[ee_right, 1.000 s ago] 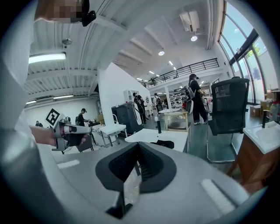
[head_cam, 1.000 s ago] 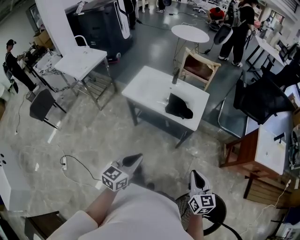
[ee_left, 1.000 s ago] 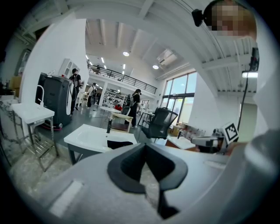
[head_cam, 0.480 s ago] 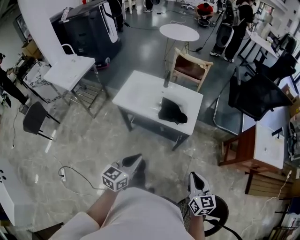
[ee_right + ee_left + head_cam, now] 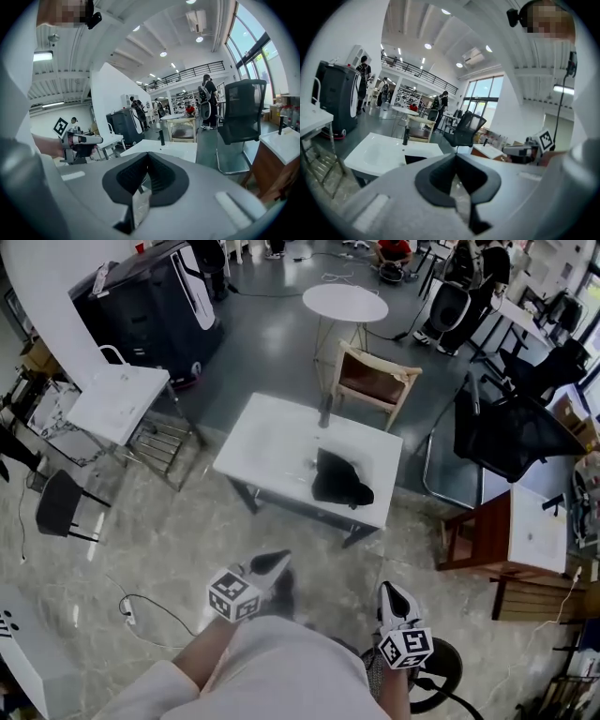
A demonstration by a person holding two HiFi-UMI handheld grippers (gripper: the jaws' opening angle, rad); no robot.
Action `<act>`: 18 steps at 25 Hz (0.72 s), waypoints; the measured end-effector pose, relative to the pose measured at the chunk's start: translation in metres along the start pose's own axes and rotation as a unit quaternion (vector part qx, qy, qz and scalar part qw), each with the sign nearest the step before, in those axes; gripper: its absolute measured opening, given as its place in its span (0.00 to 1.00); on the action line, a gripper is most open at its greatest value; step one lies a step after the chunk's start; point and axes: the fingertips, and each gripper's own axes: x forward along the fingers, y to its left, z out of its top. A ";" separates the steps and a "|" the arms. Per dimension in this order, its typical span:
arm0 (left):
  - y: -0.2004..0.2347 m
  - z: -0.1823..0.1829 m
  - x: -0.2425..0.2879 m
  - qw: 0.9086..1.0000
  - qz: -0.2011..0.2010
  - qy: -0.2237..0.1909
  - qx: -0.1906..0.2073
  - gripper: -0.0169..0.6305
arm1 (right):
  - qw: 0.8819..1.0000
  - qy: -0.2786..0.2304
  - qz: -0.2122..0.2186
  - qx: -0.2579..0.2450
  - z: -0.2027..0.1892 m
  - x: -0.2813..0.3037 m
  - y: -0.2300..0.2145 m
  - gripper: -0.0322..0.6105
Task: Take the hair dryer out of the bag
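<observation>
**Item: black bag** (image 5: 339,480). It lies slumped on the near right part of the white counter (image 5: 265,452), just in front of the dark faucet (image 5: 324,411). I cannot tell from here which way its mouth faces.

**Item: hair dryer.** Not visible in any view. Presumably it is inside the bag.

**Item: left gripper** (image 5: 275,561). Held low in front of the person, well short of the counter. Its jaws are pressed together with nothing between them.

**Item: right gripper** (image 5: 391,592). Level with the left one and equally far from the bag. Its jaws are likewise closed and empty.

**Surroundings.** A wooden chair (image 5: 374,381) stands behind the counter, with a round table (image 5: 345,303) beyond it. A black office chair (image 5: 511,432) is off to the right.

**Step in hand, as I judge it:** the approach, with the task proper not yet begun.

**Handling notes**
- Come square to the counter's near edge, so both grippers can reach the bag without stretching over the basin.
- Spread both sets of jaws before arriving.
- Find the bag's opening first.
- Use one gripper to pinch the fabric at the rim and hold it down, since a limp bag will drag otherwise.
- Send the other gripper in for the dryer's handle and draw it out slowly, minding any trailing cord.
</observation>
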 end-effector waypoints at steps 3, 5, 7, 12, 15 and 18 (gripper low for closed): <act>0.026 0.013 0.013 1.000 -0.011 0.014 0.010 0.02 | 1.000 0.005 -0.011 0.006 0.007 0.027 0.000 0.06; 0.042 0.021 0.020 1.000 -0.019 0.020 0.013 0.02 | 1.000 0.009 -0.019 0.011 0.009 0.046 0.000 0.06; 0.058 0.029 0.026 0.999 -0.029 0.022 0.014 0.02 | 1.000 0.010 -0.023 0.014 0.013 0.065 0.001 0.06; 0.102 0.041 0.042 0.998 -0.052 0.029 0.018 0.03 | 0.999 0.012 -0.049 -0.007 0.028 0.112 0.004 0.06; 0.121 0.048 0.049 0.998 -0.059 0.031 0.016 0.03 | 0.999 0.008 -0.049 -0.011 0.035 0.129 0.007 0.06; 0.136 0.053 0.054 0.997 -0.067 0.034 0.016 0.03 | 0.999 0.004 -0.048 -0.016 0.043 0.143 0.009 0.06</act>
